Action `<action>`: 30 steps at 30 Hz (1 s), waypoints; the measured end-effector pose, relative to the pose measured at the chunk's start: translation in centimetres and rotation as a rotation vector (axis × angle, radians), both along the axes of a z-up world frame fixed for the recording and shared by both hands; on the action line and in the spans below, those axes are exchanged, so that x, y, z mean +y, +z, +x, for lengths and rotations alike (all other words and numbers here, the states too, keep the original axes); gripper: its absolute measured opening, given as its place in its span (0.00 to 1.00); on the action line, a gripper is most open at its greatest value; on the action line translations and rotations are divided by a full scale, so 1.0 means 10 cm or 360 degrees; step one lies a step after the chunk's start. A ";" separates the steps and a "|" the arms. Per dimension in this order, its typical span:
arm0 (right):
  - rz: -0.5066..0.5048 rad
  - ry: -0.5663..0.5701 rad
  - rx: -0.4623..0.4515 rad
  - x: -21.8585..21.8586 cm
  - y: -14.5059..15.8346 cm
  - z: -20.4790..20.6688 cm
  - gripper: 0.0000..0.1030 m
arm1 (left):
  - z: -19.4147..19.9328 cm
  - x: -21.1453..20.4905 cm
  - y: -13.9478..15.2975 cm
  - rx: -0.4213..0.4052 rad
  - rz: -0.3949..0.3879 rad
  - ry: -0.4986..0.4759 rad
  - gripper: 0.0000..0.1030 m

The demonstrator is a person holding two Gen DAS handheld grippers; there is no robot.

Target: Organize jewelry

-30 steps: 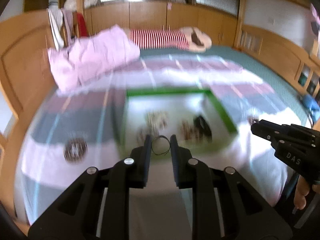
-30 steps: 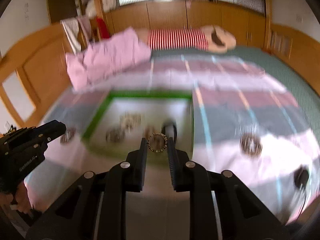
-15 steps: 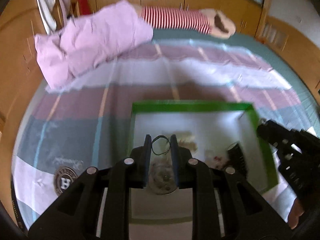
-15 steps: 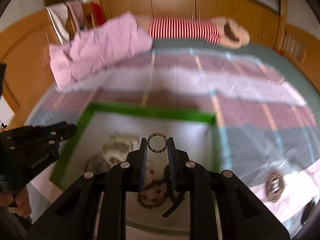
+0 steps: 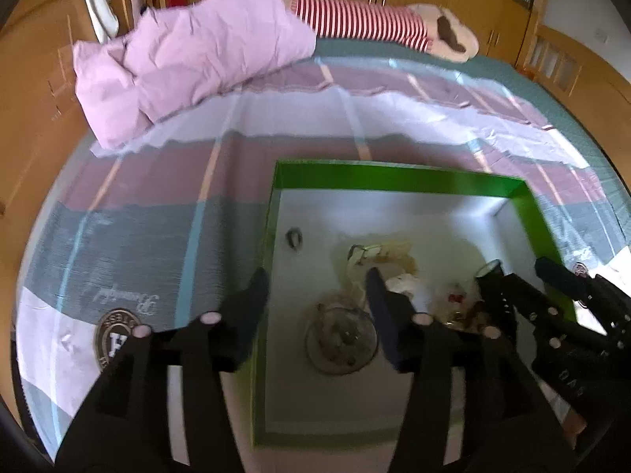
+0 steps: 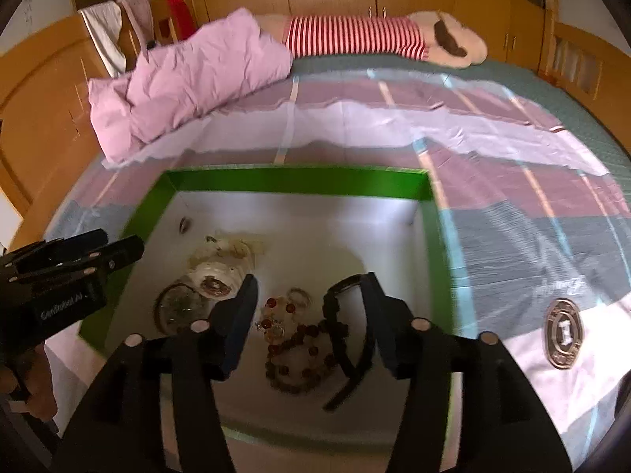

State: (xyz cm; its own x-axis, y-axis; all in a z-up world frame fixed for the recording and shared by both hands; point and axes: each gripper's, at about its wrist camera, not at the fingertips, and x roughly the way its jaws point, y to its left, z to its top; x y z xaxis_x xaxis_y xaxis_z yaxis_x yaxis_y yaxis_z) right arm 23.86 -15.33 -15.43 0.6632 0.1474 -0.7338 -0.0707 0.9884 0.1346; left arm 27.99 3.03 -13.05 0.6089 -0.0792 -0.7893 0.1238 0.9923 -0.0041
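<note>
Deposit step: left tool [image 5: 315,287] and right tool [image 6: 311,287], jaws just opened and empty, held over green-rimmed box [image 6: 299,183] of jewelry; withdrawal toward further pieces judged next

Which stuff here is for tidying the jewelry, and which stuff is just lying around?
For the job:
- green box
- red bead bracelet in it
- black watch in it
- round glass piece in it
- left tool, open
- right tool, open

Just lying about:
- pink quilt
- striped pillow
- plush toy
- bedspread
</note>
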 end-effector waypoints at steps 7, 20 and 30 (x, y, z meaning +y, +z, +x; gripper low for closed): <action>-0.0047 -0.0102 -0.0158 -0.14 0.42 -0.51 0.97 | -0.55 -0.03 0.44 -0.0207 0.0007 -0.0023 0.85; -0.0076 -0.0275 -0.0169 -0.29 0.64 -0.92 0.97 | -1.19 -0.10 0.82 -0.0347 -0.0008 -0.0054 0.96; -0.0124 -0.0252 -0.0197 -0.24 0.68 -1.01 0.97 | -1.21 -0.12 0.79 -0.0319 -0.0005 -0.0059 0.96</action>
